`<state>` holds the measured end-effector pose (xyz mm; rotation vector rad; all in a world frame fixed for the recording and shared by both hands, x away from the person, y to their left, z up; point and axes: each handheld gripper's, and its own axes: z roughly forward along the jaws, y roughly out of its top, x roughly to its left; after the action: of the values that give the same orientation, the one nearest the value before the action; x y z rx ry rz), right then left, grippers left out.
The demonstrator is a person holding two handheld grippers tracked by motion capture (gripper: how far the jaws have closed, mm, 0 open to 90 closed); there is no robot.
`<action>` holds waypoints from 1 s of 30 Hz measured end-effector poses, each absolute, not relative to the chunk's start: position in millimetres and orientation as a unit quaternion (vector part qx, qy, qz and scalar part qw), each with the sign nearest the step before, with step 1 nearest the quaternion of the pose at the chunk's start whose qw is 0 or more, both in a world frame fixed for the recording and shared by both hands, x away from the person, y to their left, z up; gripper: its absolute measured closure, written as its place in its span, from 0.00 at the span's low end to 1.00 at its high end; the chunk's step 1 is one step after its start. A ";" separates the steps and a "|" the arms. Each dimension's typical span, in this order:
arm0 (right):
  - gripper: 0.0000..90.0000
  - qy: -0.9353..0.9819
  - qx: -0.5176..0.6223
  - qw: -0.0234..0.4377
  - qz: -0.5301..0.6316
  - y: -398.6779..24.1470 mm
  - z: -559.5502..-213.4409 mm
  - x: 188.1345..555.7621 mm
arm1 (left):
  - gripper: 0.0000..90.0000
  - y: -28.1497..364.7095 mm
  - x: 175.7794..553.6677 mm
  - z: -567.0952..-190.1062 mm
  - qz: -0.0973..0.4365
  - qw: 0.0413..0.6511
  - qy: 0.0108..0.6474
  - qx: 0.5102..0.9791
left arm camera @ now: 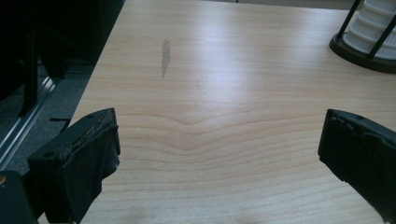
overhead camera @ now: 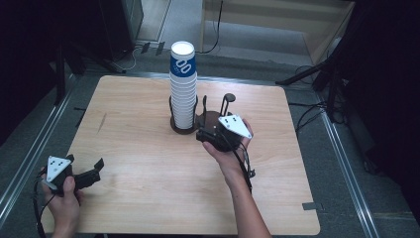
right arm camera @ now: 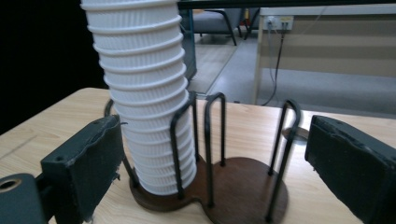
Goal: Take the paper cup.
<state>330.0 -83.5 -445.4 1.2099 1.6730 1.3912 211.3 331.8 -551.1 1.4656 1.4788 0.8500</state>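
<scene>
The right tongs [overhead camera: 208,135], jaws apart, face the cup stack [right arm camera: 147,93] in its holder [right arm camera: 233,186] mid-desk [overhead camera: 148,188]; square up before closing, while the left tongs [overhead camera: 94,171] wait apart

Top cup [overhead camera: 183,60] of the white stack: blue band, large white characters, apparently "00", though the small print is too blurred to be sure. Nothing else legible on the table.

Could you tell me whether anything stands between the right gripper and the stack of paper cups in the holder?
Only the holder's own black wire loops stand around the cup stack. The right gripper is open in front of them, with bare table otherwise.
</scene>
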 end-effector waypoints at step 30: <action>0.09 0.628 0.433 0.336 0.552 -7.7 -417.0 377.4 | 0.00 335.1 209.2 -551.6 0.340 0.452 0.592 0.574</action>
<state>377.4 -7.7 -417.0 1.1290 1.6388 1.4389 209.2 335.1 -551.6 1.4169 1.4632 0.8386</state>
